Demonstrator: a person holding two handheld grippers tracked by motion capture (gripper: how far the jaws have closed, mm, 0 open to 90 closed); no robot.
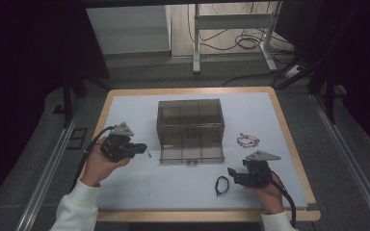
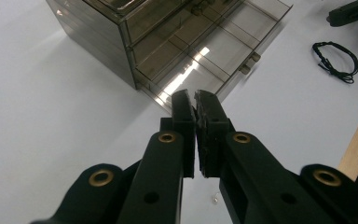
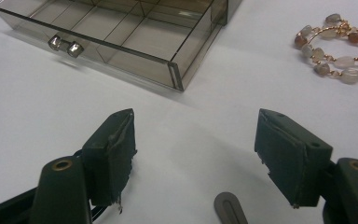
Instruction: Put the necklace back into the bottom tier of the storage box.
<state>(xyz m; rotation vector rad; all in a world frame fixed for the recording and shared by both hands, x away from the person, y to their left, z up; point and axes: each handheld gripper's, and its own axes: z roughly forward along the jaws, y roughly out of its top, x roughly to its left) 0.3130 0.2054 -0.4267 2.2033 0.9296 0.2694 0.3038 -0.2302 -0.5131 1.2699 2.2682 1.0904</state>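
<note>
with my left gripper (image 1: 142, 147) clamped on a small pin just left of the smoky drawer box (image 1: 190, 126), my right gripper (image 1: 231, 173) gapes empty beside the black cord loop (image 1: 221, 185)

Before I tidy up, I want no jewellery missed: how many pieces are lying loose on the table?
2. A black cord bracelet lies near the front edge, beside the right claw. A beaded pink-and-white bracelet lies right of the smoky clear plastic drawer box. More may sit hidden inside its drawers.
</note>
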